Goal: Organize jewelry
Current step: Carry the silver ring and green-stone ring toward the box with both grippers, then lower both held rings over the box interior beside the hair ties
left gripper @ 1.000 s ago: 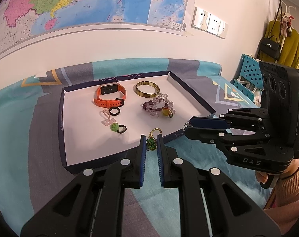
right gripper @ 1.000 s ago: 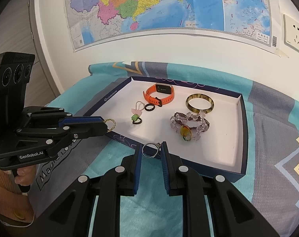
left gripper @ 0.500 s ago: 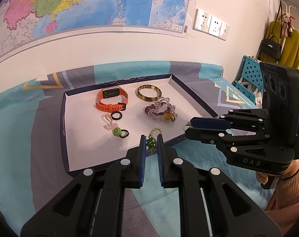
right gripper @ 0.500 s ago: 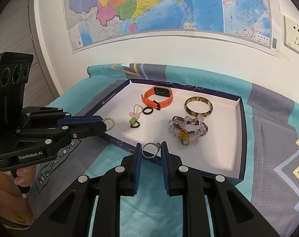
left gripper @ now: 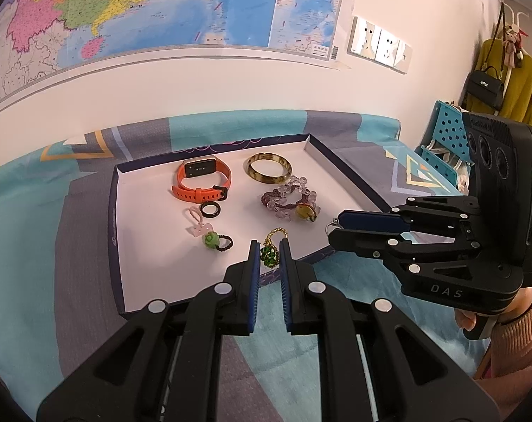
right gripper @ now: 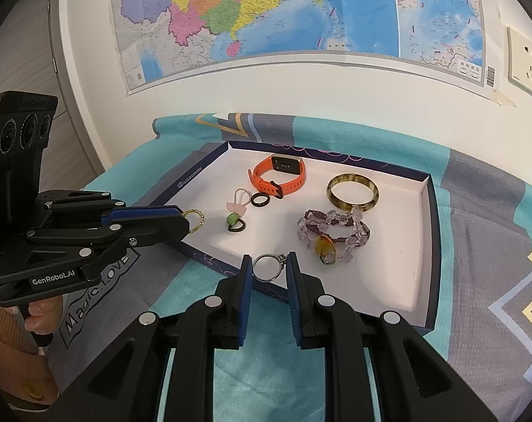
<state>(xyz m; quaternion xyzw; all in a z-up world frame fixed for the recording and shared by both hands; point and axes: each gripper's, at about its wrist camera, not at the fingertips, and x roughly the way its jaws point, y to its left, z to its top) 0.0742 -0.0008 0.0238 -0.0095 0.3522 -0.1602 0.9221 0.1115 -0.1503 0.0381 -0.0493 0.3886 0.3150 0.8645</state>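
The left gripper was clamped on a green charm with a gold chain loop sticking out beyond the tips, held over the near part of the tray. The right gripper was closed on a silver ring, pinched edge-on across its band, above the tray's near wall. Neither piece touched the tray floor.

Already in the tray lay an orange watch, an amber bangle, a beaded bracelet, a black ring, a pink charm and a green bead tie, all apart from each other except the charm and tie, which sat close together.

The risks from here looked modest but real. The ring was gripped on a thin round band, so any tilt or slackening could let it squirt out and roll onto the bedspread, where the pattern would hide it. The dangling chain could snag on a pad when released and drag the charm off its spot. The two grippers stood near one another, and lowering both together might knock them or nudge the bead tie. How firmly the charm itself was seated between the pads was hard to judge, since it was partly hidden by them.
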